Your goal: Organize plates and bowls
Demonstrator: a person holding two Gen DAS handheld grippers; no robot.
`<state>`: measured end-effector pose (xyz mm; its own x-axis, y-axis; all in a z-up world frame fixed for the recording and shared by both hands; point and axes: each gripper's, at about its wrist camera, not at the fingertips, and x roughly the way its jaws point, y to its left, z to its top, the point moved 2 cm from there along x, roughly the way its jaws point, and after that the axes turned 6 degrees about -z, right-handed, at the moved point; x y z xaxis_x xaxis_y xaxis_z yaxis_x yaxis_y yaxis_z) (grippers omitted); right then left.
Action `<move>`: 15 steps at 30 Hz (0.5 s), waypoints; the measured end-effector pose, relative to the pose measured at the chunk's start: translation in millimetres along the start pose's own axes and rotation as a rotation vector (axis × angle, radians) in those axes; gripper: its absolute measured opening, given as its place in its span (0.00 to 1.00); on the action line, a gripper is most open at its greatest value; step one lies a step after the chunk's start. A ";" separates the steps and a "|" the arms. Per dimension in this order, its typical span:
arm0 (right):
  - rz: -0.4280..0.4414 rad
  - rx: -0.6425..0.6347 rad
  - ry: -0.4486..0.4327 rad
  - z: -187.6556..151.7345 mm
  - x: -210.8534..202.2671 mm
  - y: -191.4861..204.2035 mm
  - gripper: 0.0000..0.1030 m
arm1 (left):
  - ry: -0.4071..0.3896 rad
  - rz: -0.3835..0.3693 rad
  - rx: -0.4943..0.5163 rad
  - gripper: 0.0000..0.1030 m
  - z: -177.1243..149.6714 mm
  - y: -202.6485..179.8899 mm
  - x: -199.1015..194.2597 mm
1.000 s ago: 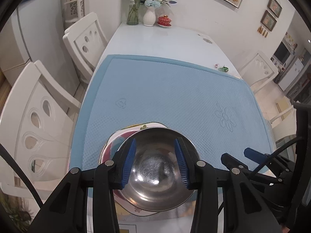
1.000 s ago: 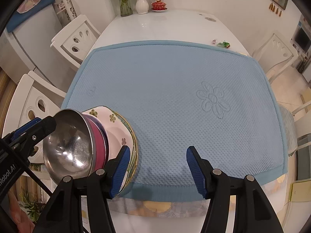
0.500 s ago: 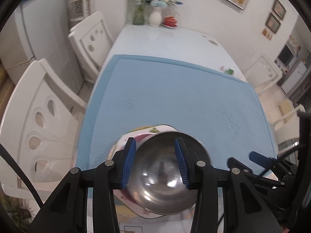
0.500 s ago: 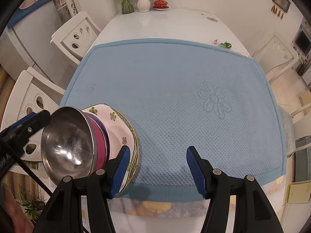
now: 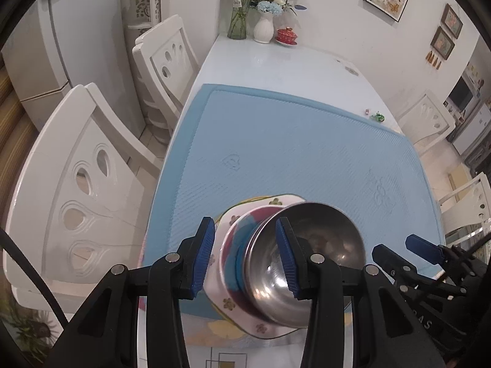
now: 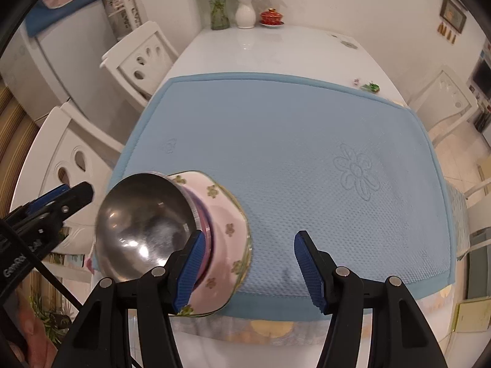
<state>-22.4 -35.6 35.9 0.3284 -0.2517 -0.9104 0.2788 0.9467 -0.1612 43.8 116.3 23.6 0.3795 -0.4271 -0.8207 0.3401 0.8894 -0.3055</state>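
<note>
A stack stands on the near left corner of the blue mat (image 5: 307, 141): a steel bowl (image 5: 316, 245) on top, a pink and blue bowl (image 5: 237, 242) under it, and a floral plate (image 5: 228, 302) at the bottom. It also shows in the right wrist view: steel bowl (image 6: 144, 224), floral plate (image 6: 225, 224). My left gripper (image 5: 244, 259) is open, its jaws above the stack's left side, holding nothing. My right gripper (image 6: 247, 268) is open and empty, just right of the stack.
White chairs (image 5: 79, 190) stand along the table's left side and more on the right (image 6: 445, 98). Vases (image 5: 264, 26) and a red lidded cup (image 5: 287, 35) stand at the table's far end. A small green item (image 5: 377, 117) lies by the mat's far right corner.
My left gripper has shifted left, away from the steel bowl, which had sat between its jaws and now rests to the right on the stack. My right gripper has come closer to the stack.
</note>
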 end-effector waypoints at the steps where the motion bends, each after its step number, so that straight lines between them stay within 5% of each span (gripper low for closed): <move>1: -0.001 -0.009 0.000 -1.9 -1.0 2.9 0.57 | 0.002 0.002 -0.004 0.38 -2.3 0.9 -0.9; 15: 0.034 -0.093 -0.057 -48.2 -42.6 19.5 0.57 | -0.019 0.071 0.001 0.38 -51.2 -22.2 -47.5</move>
<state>-74.5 3.3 53.1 0.3877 -0.2274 -0.8933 0.1825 0.9689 -0.1674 -25.8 125.2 44.6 0.4189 -0.3659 -0.8310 0.3130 0.9173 -0.2462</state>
